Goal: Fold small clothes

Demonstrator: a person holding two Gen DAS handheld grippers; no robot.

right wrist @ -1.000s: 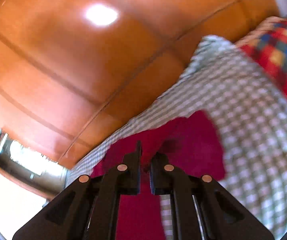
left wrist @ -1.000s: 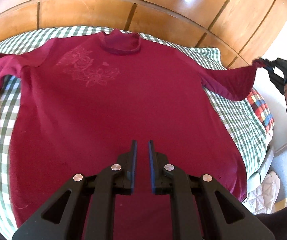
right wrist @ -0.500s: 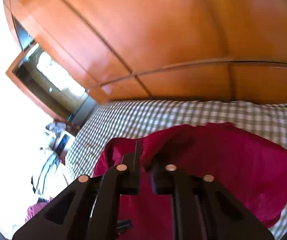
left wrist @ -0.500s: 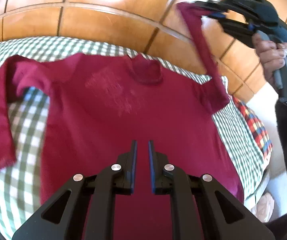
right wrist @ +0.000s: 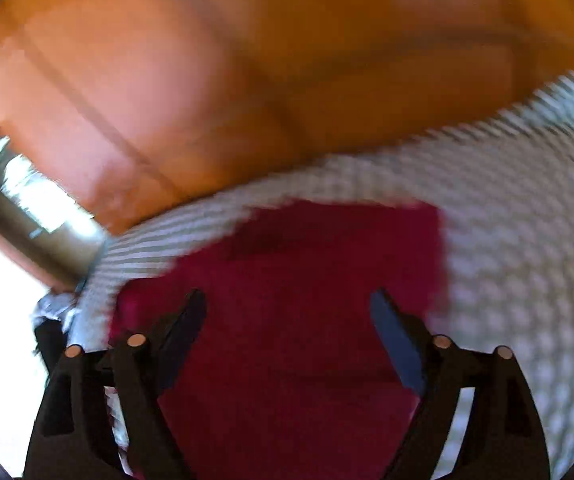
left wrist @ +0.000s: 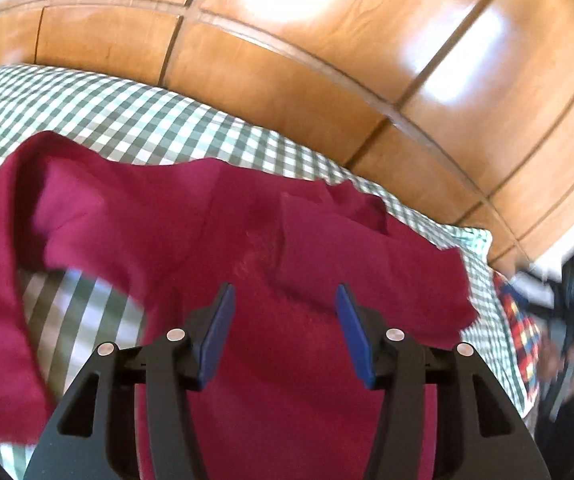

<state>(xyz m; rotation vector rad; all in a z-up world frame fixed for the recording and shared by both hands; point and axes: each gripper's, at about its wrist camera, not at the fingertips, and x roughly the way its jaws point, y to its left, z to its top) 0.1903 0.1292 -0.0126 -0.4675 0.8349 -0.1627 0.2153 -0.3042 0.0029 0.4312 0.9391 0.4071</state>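
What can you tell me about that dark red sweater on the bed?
The dark red sweater looks like soft knit with a faint flower pattern on the chest. It lies spread on the green checked bedcover. One sleeve is folded in across the chest; the other trails off to the side. Both hand-held grippers are open above it, holding nothing.

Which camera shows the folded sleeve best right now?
The left wrist view: the sleeve lies folded across the sweater's chest, edges fairly sharp, just beyond the open left gripper. The right wrist view is motion-blurred; past the open right gripper it shows only red cloth, no sleeve outline.
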